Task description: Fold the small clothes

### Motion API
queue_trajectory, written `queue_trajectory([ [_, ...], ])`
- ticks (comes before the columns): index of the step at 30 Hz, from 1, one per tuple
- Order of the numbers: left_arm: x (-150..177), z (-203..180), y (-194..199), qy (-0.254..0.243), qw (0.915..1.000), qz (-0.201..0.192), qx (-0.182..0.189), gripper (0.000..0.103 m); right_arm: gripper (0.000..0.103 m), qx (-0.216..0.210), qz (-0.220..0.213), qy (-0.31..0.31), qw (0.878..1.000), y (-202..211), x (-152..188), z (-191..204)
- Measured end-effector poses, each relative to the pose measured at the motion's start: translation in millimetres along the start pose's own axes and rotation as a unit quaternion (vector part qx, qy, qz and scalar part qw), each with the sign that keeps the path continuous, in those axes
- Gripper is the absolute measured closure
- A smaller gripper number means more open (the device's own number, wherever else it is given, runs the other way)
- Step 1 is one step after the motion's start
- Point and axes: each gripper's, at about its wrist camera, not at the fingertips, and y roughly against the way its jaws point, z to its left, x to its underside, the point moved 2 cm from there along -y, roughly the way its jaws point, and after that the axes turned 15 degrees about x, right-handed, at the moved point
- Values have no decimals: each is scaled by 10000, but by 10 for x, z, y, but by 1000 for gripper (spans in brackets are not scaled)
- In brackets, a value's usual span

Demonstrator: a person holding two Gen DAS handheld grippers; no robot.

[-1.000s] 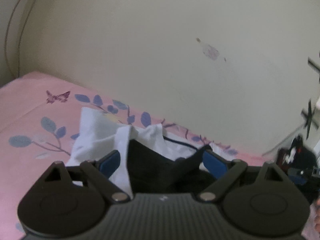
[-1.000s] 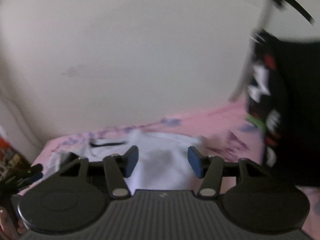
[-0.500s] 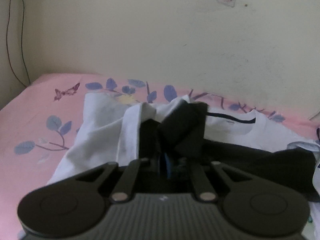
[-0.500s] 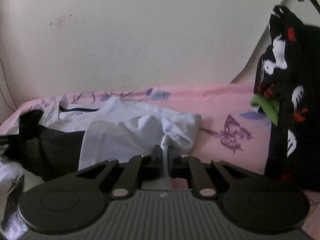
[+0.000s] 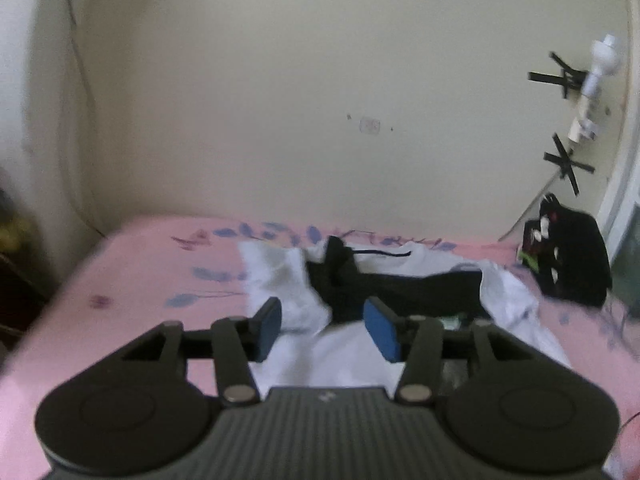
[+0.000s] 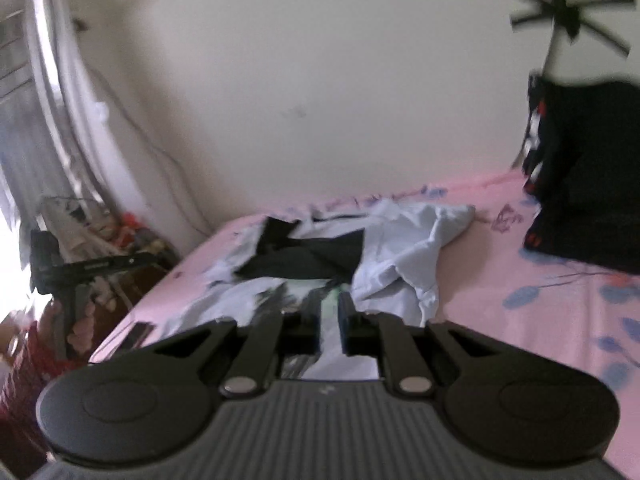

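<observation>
On the pink bed (image 5: pixel 132 280) a white shirt (image 5: pixel 280 276) lies rumpled with a black garment (image 5: pixel 400 284) draped across its middle. The left tool (image 5: pixel 324 330) hangs above the near hem, jaws wide apart and holding nothing. The right tool (image 6: pixel 329 326) has its jaws nearly together with a narrow gap; whether cloth is pinched there I cannot tell. Both pieces look light, limp and prone to bunching, so corners, hems or shoulder seams are probably the surest holds. A black printed bag (image 6: pixel 588 176) sits apart.
</observation>
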Motion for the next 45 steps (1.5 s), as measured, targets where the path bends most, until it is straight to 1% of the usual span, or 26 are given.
queue_trajectory([
  [4,173,-151,797,-254,9978,-123,-599,52,99,101,-389,157,9991,682,121,-48],
  [6,301,-199,1140,-296,9955,-215,-871,47,97,130,-420,249,9987,897,192,-52],
  [8,475,-236,1386,-257,9938,-176,-1066,44,80,100,-294,353,9989,968,341,-16],
  [9,574,-236,1459,-195,9936,-110,-1104,42,62,118,-215,380,9990,949,433,-1],
  [10,685,-236,1494,-85,9941,-14,-1080,41,50,83,-80,418,9991,886,560,23],
  [13,1043,-201,1383,376,9962,304,-726,39,50,-22,548,385,9978,618,969,113],
  [16,1327,-176,1112,799,9939,644,-414,39,50,-52,1043,307,9941,362,1284,158],
  [19,1499,-216,908,1015,9912,846,-99,39,50,-114,1181,459,9919,254,1443,254],
  [20,1536,-225,839,969,9906,955,-104,39,50,-150,1242,464,9911,217,1479,284],
  [21,1582,-242,760,893,9898,1087,-219,39,50,-162,1338,494,9896,168,1517,327],
  [22,1629,-240,704,823,9883,1216,-411,40,53,-132,1336,601,9891,128,1559,380],
  [23,1666,-230,669,776,9870,1305,-530,46,56,-134,1282,730,9890,129,1563,423],
  [24,1671,-245,687,679,9884,1242,-552,62,75,-183,1347,793,9875,109,1566,460],
  [25,1661,-241,711,681,9882,1272,-519,74,102,-229,1413,777,9866,100,1556,471],
  [26,1630,-205,764,860,9877,1268,-326,88,102,-325,1446,706,9864,101,1542,473],
  [27,1604,-153,833,1136,9865,1176,-88,89,103,-459,1434,628,9866,121,1499,467],
  [29,1470,-80,1017,1574,9844,737,262,89,103,-805,1183,479,9885,228,1318,446],
  [31,1279,-34,1164,1737,9834,304,438,89,103,-1005,747,251,9918,362,1063,379],
  [33,1061,25,1238,1838,9812,-104,581,89,103,-1027,396,-55,9939,403,812,248],
  [36,671,140,1101,1758,9817,-417,602,89,103,-906,67,-490,9947,287,468,22],
  [38,383,216,876,1702,9819,-458,688,89,103,-706,-45,-556,9959,94,286,-73],
  [40,113,294,564,1667,9827,-403,701,89,103,-546,-41,-624,9965,-199,116,-162],
  [41,-18,349,352,1693,9826,-337,693,88,103,-467,2,-688,9965,-386,46,-209],
  [43,-184,454,-100,1776,9823,-221,559,80,103,-189,72,-797,9966,-782,-52,-313],
  [44,-245,527,-339,1843,9821,-145,369,61,102,145,76,-785,9968,-991,-71,-355],
  [45,-263,580,-532,1851,9825,-81,176,53,100,546,63,-658,9963,-1161,-79,-375],
])
